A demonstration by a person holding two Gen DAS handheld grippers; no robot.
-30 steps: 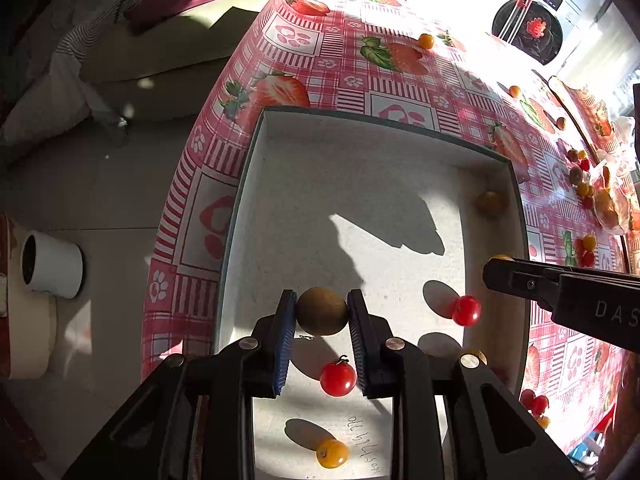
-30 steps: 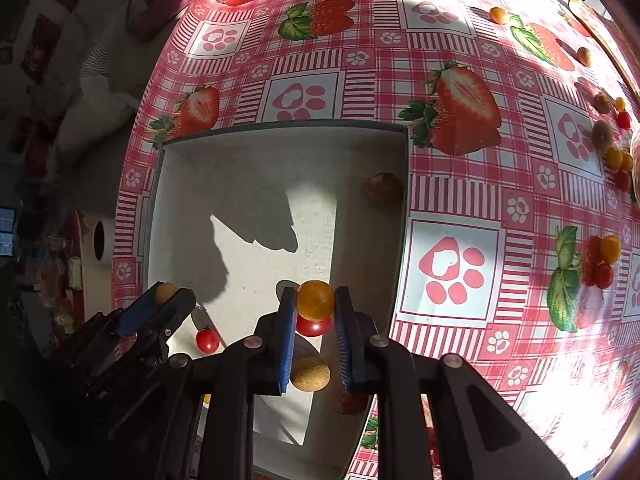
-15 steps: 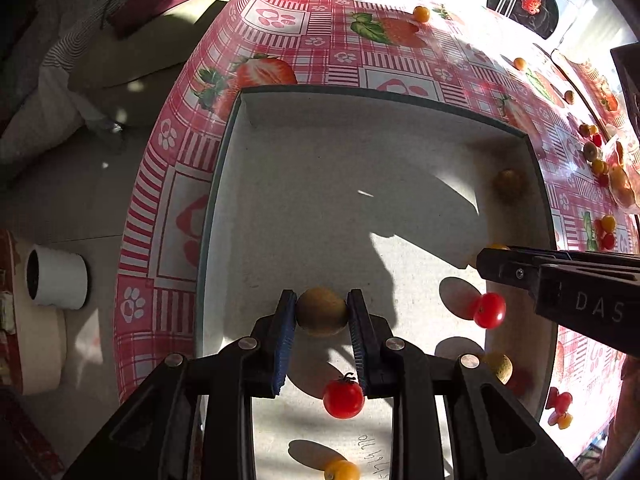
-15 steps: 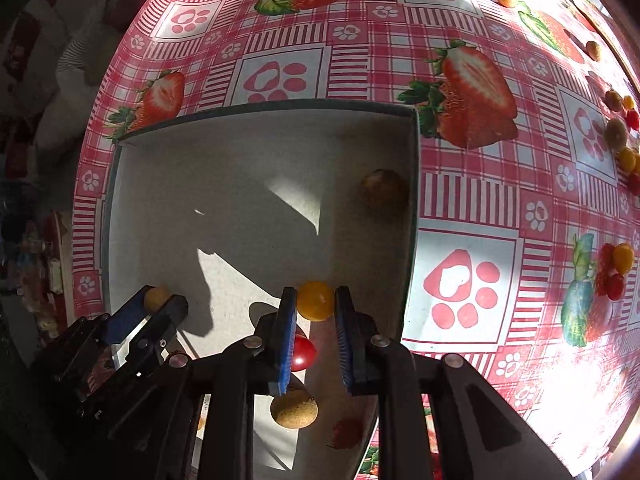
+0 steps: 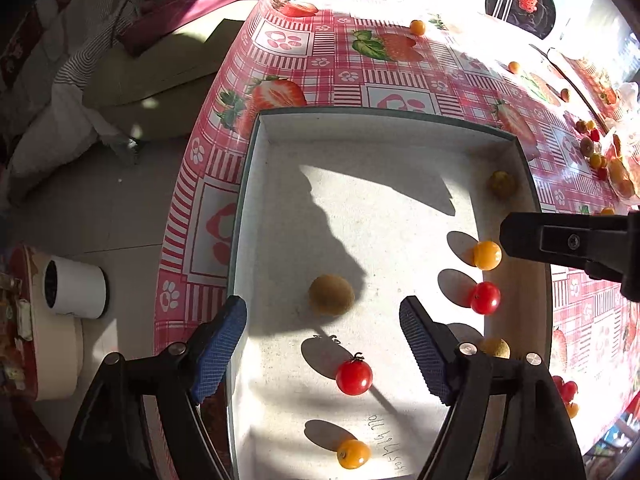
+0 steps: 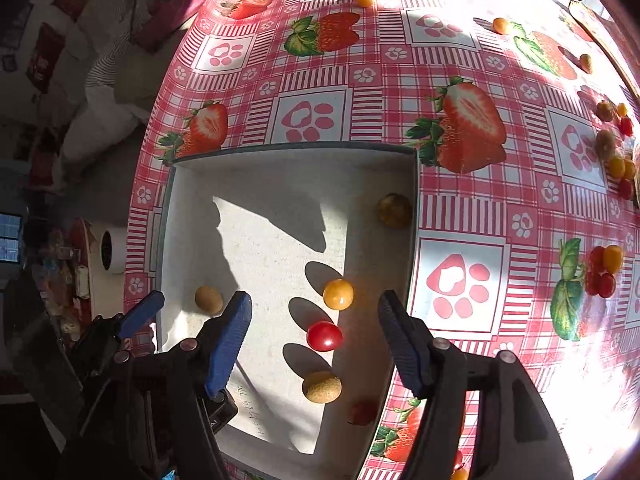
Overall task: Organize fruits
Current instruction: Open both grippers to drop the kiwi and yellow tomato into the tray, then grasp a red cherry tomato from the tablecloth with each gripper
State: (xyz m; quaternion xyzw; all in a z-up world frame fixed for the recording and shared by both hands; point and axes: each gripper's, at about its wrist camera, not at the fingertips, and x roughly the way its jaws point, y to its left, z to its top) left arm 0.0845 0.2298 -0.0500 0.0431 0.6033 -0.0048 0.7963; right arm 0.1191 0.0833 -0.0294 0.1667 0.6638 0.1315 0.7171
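A white tray (image 5: pixel 380 114) (image 6: pixel 296 146) with a dark rim lies on the strawberry tablecloth and holds several small fruits. My left gripper (image 5: pixel 322 308) hangs over its left half with the jaws opening wide. A brown round fruit (image 5: pixel 331 294) (image 6: pixel 209 300) rests on the tray floor between them, touching neither pad. My right gripper (image 6: pixel 314 300) is over the tray's right side, its jaws opening too. A yellow tomato (image 6: pixel 338 294) (image 5: pixel 487 255) lies loose beneath them. Close by lie a red tomato (image 6: pixel 324 336) and another brown fruit (image 6: pixel 322 387).
More fruit sits in the tray: a red tomato (image 5: pixel 354 377), a yellow one (image 5: pixel 353 454), a brown one (image 5: pixel 502 184) at the far right wall. Loose tomatoes (image 6: pixel 602 268) and fruits (image 6: pixel 616 160) lie on the cloth to the right. The table edge drops off at left, above a white cup (image 5: pixel 74 294).
Both grippers have gone from shut to wide open. The brown fruit has left the left pads and the yellow tomato the right pads; both now lie on the tray floor.
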